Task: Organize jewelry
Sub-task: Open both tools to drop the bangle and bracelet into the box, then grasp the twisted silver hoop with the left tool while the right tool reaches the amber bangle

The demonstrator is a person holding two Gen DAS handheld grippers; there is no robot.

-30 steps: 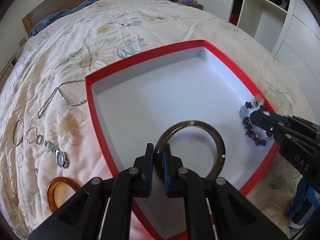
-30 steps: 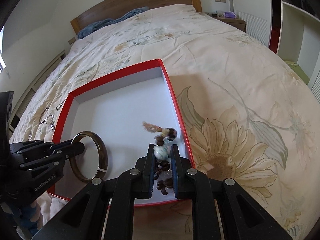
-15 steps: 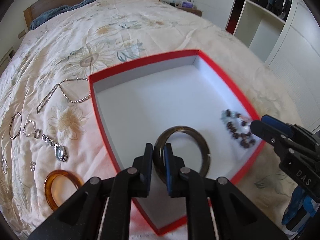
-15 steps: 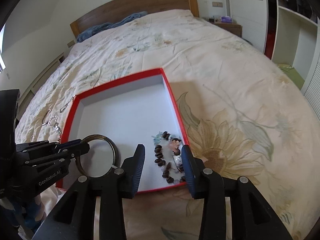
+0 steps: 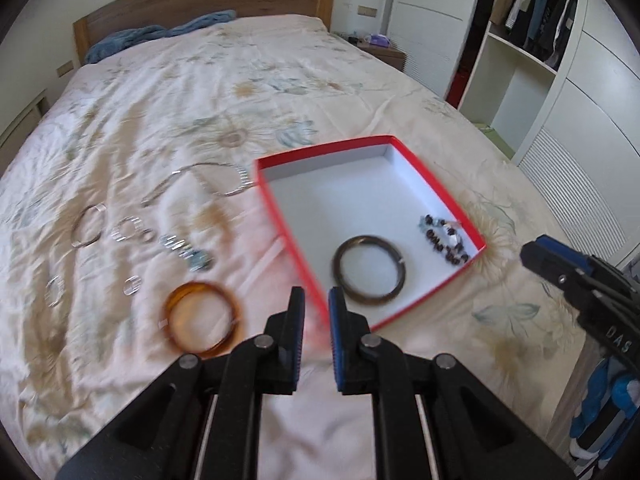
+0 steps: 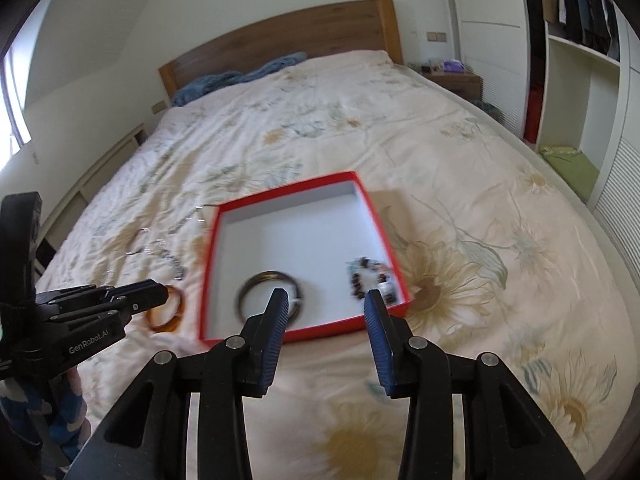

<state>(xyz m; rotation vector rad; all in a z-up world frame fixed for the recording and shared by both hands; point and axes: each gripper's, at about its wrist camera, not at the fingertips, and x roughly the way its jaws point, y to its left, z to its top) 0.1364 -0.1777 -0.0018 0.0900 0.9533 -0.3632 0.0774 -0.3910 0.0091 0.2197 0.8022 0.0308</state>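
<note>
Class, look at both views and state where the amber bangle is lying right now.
The amber bangle lies on the floral bedspread, outside the red box and to its left in both views, nearest the wristwatch.

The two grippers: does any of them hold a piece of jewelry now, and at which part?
Nothing is held. The left gripper and the right gripper are both open and empty. The dark bangle and the bead bracelet lie in the red box.

Box [image 5: 280,216] sits on the bed [image 5: 240,92] ahead of my tongs. Bangle [image 5: 370,270] and beads [image 5: 444,234] lie inside, beads right. Left of it: necklace [image 5: 208,180], watch [image 5: 188,250], another bangle [image 5: 202,320].
</note>
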